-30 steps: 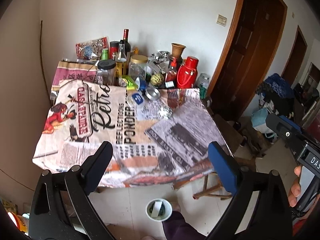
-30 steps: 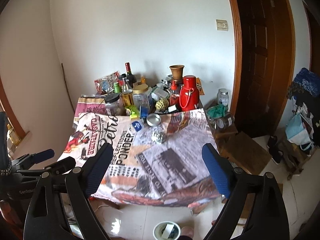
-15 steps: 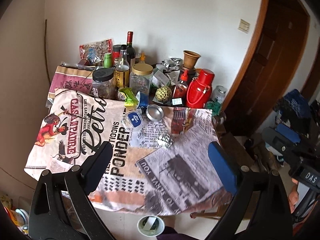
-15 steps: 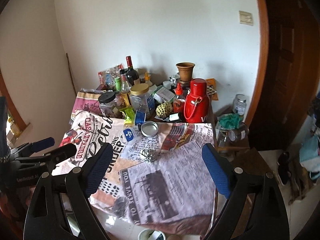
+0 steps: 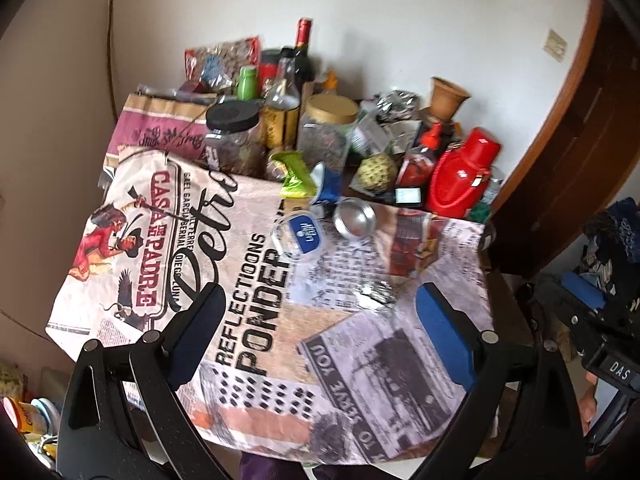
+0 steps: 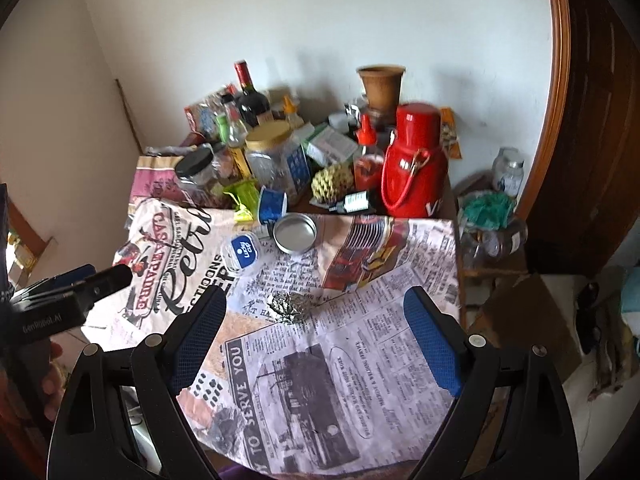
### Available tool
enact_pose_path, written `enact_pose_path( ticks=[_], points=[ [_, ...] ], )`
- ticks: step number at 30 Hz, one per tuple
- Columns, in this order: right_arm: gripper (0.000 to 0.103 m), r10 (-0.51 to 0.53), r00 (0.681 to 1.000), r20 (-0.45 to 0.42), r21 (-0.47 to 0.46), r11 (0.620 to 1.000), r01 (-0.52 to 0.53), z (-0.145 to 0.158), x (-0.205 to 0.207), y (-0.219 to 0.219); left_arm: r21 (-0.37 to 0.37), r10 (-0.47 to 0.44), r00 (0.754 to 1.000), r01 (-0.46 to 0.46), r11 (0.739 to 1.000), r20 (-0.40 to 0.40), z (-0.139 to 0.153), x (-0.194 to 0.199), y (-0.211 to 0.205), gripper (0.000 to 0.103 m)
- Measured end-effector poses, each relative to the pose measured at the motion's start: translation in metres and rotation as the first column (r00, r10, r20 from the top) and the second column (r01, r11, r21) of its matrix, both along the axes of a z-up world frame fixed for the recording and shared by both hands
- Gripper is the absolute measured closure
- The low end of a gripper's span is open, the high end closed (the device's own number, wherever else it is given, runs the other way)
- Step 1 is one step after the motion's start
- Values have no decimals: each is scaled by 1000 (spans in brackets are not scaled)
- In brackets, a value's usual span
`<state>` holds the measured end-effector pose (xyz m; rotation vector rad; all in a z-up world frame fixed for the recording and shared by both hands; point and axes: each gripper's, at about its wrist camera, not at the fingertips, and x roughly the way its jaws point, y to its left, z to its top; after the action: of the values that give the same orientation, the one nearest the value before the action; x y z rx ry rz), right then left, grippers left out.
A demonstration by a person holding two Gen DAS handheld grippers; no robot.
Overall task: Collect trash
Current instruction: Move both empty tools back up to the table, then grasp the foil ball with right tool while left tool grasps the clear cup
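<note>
Ahead of both my grippers lay a table under a printed newspaper-style cloth [image 6: 360,360]; my right gripper [image 6: 316,336] hung above its near half with the jaws wide apart and nothing between them; my left gripper [image 5: 320,332] hung the same way, jaws spread and empty. Just beyond the right gripper's fingertips, between them, sat a crumpled ball of foil [image 6: 289,305] on the cloth, apart from both pads; farther on lay a clear plastic lid with a blue label [image 6: 241,250], a round metal tin lid [image 6: 295,233] just beside it, then a tipped blue cup [image 6: 272,204] and a green wrapper [image 6: 243,197]. Past those, against the wall, crowded jars, bottles and a red thermos [image 6: 412,164].
</note>
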<state>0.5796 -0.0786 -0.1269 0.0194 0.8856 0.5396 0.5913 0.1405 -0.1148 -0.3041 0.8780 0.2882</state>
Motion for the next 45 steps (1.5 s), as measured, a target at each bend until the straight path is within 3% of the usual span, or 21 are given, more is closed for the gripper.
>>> enact_pose_path(
  ticks=[7,11,18,20,28,32,37,40,45],
  points=[
    [14,-83,987,-134,-28,996,80,-40,24,38,-77,-58,995,52,996,-78,-42,48,60,7],
    [14,-119,967,-224,-51,993,110,-72,37,59,-88,-128,985,118,989,-112,-72,81,84,7],
    [14,-183,924,-335,-82,983,165,-123,53,82,-187,-186,964,151,971,-189,-138,133,116,9],
    [14,-204,911,-358,-82,979,187,-134,58,85,-213,-194,960,151,965,-200,-151,143,122,18],
    [14,-235,880,-412,-87,972,219,-161,68,91,-343,-230,957,160,926,-176,-185,165,131,28],
    [25,-216,884,-414,-89,976,197,-165,70,93,-369,-261,950,184,911,-172,-191,169,127,42],
    [47,-175,883,-435,-86,985,152,-175,71,99,-369,-296,940,218,904,-170,-192,168,117,65],
    [48,-167,892,-420,-76,986,149,-173,69,96,-350,-310,939,244,905,-148,-184,165,111,77],
    [50,-157,911,-380,-70,988,141,-162,62,91,-323,-332,934,277,905,-130,-169,160,101,86]
  ],
)
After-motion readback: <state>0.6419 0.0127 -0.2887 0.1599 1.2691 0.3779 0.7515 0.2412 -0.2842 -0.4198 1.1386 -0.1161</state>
